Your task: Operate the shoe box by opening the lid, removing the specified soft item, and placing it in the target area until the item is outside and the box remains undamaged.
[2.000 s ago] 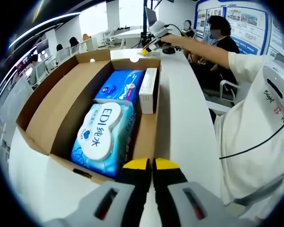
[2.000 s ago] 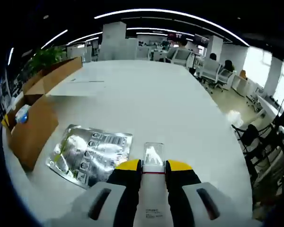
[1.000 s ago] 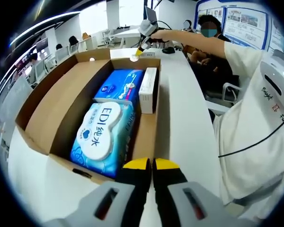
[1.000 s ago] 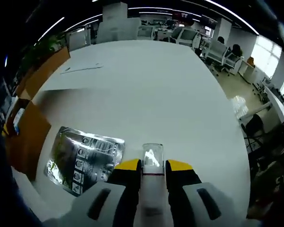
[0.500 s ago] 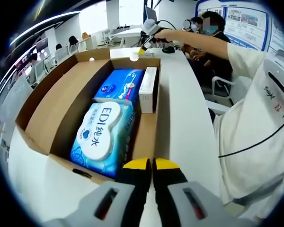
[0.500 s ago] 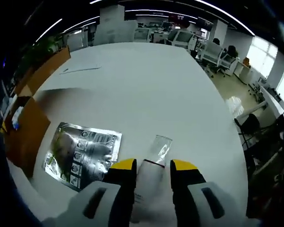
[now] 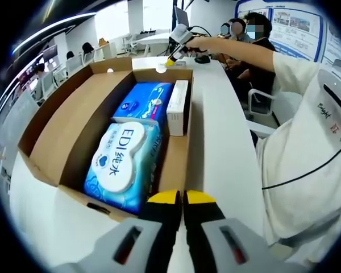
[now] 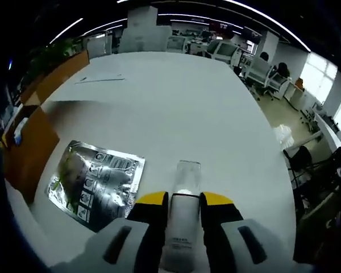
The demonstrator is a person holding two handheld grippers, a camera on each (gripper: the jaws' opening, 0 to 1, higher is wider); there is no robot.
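Brown cardboard shoe box point(image 7: 51, 128) lies open, blue wipes pack point(image 7: 124, 165) inside.

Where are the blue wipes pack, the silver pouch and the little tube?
wipes pack point(image 7: 120, 162), left gripper view, on its white label.
silver pouch point(image 8: 96, 182), right gripper view, on its middle.
tube point(image 8: 184, 199), right gripper view, on its white body between the jaws.

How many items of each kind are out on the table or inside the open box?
Blue wipe packs: 2
White carton: 1
Silver pouch: 1
White tube with clear cap: 1
Total: 5
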